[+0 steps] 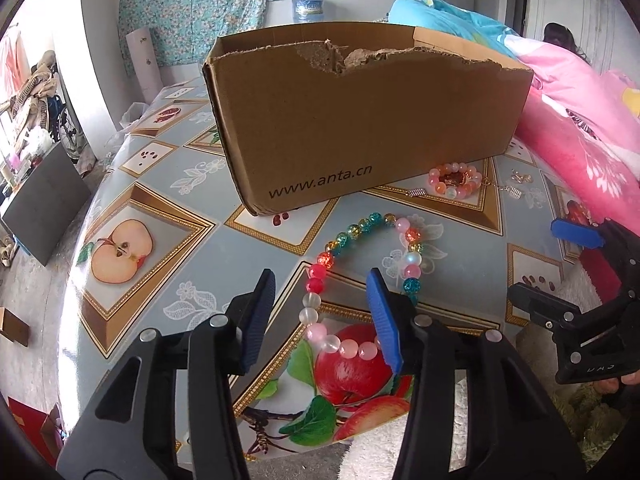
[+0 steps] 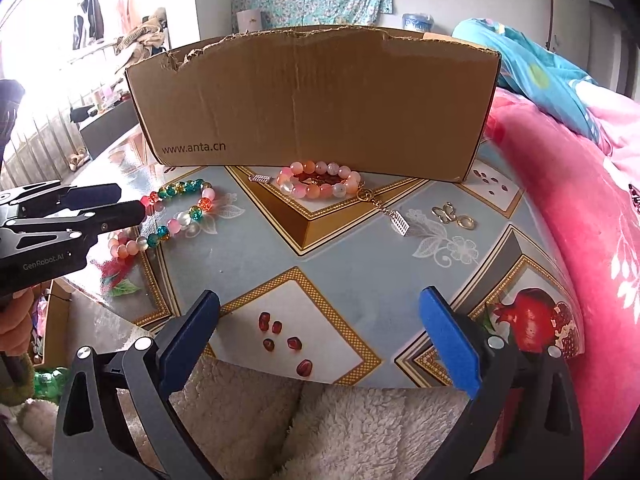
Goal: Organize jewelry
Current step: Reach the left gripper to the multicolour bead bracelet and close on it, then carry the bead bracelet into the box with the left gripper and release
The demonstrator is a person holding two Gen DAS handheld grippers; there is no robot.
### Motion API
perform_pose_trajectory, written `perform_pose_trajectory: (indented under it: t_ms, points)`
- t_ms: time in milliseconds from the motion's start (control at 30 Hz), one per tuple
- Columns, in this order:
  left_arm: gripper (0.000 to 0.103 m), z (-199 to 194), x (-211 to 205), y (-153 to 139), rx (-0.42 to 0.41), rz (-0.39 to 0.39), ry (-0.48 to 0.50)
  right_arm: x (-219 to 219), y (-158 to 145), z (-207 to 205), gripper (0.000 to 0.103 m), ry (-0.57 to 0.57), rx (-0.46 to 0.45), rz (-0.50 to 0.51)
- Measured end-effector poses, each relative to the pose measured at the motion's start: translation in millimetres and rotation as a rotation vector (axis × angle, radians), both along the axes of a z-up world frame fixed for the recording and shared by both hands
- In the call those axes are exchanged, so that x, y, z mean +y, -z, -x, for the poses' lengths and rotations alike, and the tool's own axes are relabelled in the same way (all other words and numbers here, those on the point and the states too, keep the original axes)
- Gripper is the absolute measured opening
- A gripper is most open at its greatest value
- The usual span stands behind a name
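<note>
Bead necklace (image 1: 360,280), cardboard box (image 1: 360,120) behind, bracelet (image 1: 454,180) beside

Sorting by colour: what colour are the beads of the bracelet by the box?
Pink and orange bracelet; right wrist view.

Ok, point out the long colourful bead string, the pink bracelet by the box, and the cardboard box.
Bead string (image 1: 362,226), left wrist view, on the teal beads at its top.
Pink bracelet (image 2: 320,191), right wrist view, on its front beads.
Cardboard box (image 2: 320,104), right wrist view, on its front wall.
</note>
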State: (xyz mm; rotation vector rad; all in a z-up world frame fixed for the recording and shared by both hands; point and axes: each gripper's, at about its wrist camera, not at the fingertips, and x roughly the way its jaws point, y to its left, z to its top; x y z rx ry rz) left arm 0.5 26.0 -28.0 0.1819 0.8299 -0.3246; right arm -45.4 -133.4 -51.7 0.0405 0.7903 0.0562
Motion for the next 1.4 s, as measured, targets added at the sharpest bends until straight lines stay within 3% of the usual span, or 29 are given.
perform_pose_trajectory:
  t_ms: [233, 433, 567, 800, 1033, 1167, 1400]
  points:
    - [0.036, -4, 1, -1, 0.004, 0.002, 0.019, 13, -26, -17, 0.074, -0.130, -0.003, -0.144]
    - [0.032, -10, 1, 8, 0.025, -0.009, 0.011, 28, -27, -53, 0.049, -0.218, 0.091, -0.268]
    - [0.031, -16, 2, 9, 0.027, 0.008, -0.003, 37, -21, -73, 0.037, -0.226, 0.145, -0.280]
    - [0.028, -20, 0, 11, 0.002, 0.009, 0.008, 52, -14, -89, 0.028, -0.223, 0.165, -0.236]
    - [0.009, -20, -12, 12, -0.048, -0.013, 0.024, 60, -15, -88, 0.010, -0.232, 0.122, -0.177]
    - [0.009, -19, -8, 6, -0.041, 0.027, 0.011, 50, -16, -87, 0.010, -0.221, 0.122, -0.216]
    - [0.009, 5, 1, -29, -0.113, 0.078, 0.017, 35, -34, -72, 0.010, -0.241, 0.061, -0.282]
